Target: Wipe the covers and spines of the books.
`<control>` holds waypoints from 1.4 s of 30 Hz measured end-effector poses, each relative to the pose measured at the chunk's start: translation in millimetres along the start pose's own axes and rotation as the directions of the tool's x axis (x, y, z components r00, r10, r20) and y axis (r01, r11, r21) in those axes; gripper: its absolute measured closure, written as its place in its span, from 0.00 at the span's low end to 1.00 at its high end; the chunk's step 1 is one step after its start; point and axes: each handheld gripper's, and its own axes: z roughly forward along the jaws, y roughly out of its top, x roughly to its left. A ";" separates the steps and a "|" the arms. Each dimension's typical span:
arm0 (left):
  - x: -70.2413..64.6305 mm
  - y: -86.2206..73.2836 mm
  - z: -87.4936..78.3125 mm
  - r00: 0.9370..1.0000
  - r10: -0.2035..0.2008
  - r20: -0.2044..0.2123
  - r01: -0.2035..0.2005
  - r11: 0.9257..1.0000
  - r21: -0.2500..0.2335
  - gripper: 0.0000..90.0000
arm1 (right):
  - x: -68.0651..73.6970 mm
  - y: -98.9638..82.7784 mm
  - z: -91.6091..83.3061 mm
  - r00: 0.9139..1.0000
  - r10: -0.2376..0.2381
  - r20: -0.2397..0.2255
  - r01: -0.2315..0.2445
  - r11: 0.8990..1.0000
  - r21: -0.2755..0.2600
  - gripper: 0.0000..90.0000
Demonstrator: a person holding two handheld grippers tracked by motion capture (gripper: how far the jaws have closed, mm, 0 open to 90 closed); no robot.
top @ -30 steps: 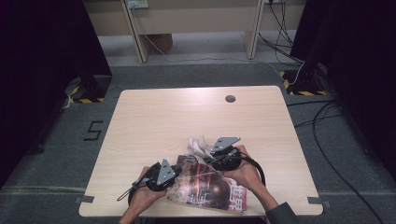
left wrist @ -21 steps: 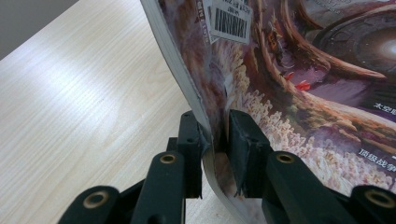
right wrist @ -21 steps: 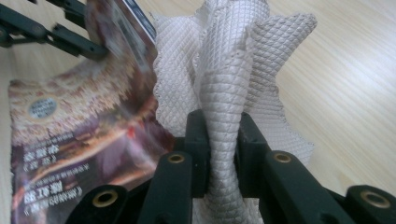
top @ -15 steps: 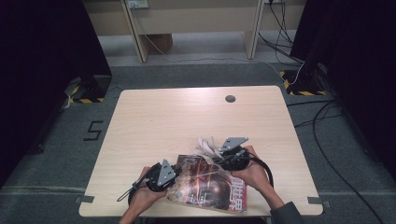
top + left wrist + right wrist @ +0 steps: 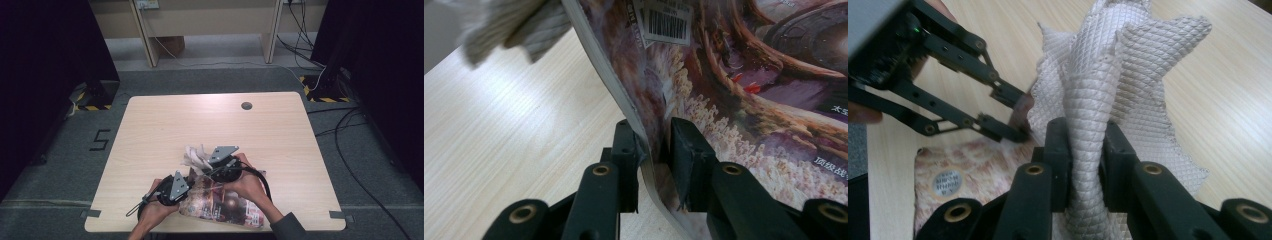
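Note:
A glossy magazine (image 5: 227, 207) with a dark fantasy cover lies at the table's near edge. My left gripper (image 5: 190, 186) is shut on its left edge; in the left gripper view the jaws (image 5: 655, 150) pinch the bent cover of the magazine (image 5: 744, 90) and lift it off the wood. A white quilted cloth (image 5: 196, 157) stands bunched just beyond the magazine. My right gripper (image 5: 207, 163) is shut on it. In the right gripper view the cloth (image 5: 1118, 65) rises in folds from between the jaws (image 5: 1087, 150), with the left gripper (image 5: 1015, 117) and the magazine (image 5: 973, 165) behind.
The light wooden table (image 5: 210, 125) has a round cable hole (image 5: 246, 105) near its far edge. Cables (image 5: 350, 145) trail over the grey floor at the right. A "5" mark (image 5: 100, 140) is on the floor at the left.
The right gripper, with the cloth in it, went a little to the right and then came back to the left. The left gripper stayed put on the magazine.

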 end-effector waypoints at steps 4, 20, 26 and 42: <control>-0.5 0.5 -0.2 1.000 0.000 -0.004 0.000 1.000 0.000 0.81 | 5.3 6.5 4.2 1.000 0.004 -0.005 -0.004 1.000 -0.014 0.86; -0.4 1.3 -1.3 1.000 0.006 -0.002 -0.006 1.000 0.000 0.81 | -12.8 -14.9 -8.3 1.000 0.005 0.025 -0.006 0.999 0.049 0.87; -1.3 1.8 -1.8 1.000 0.012 -0.010 -0.012 1.000 -0.001 0.81 | -4.9 -3.4 -4.1 1.000 0.004 0.022 -0.005 0.999 0.038 0.87; -3.7 2.2 -1.9 0.999 0.028 -0.027 -0.028 1.000 0.002 0.80 | 13.1 23.5 10.8 0.996 -0.081 0.029 0.079 0.996 0.041 0.87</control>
